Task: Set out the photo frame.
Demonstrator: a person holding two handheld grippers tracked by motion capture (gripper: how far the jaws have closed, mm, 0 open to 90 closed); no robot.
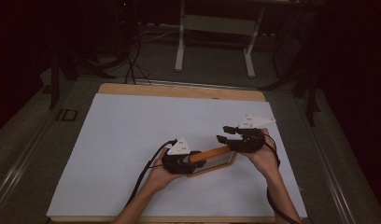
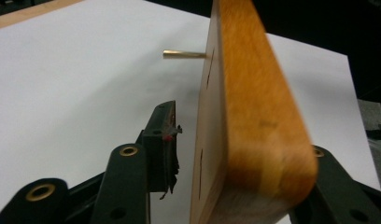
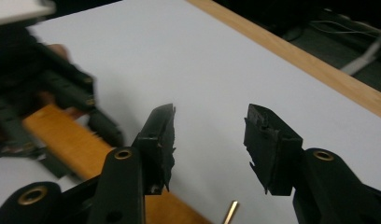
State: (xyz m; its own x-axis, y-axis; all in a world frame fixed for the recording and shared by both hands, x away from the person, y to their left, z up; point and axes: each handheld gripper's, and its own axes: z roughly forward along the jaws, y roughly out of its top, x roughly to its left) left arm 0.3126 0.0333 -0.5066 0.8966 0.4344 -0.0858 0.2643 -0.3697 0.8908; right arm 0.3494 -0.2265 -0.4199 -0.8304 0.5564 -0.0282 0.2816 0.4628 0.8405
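Observation:
An orange wooden board [image 1: 212, 152] stands on edge just right of the table's middle, between the jaws of my left gripper [image 1: 195, 161]. In the left gripper view the board [image 2: 254, 107] rises close in front, and a thin brass pin [image 2: 184, 54] sticks out of its face. The left pad [image 2: 166, 126] stands a little apart from the board; the other pad is hidden behind it. My right gripper [image 1: 224, 134] hovers at the board's far end, open with nothing between its fingers [image 3: 209, 116]. A brass pin [image 3: 230, 212] shows just below it.
A white sheet [image 1: 132, 140] covers most of the wooden table [image 1: 179, 90]. Dark floor, cables and a grey stand [image 1: 214, 28] lie beyond the far edge. Black cables [image 1: 146, 172] trail from both grippers toward the near edge.

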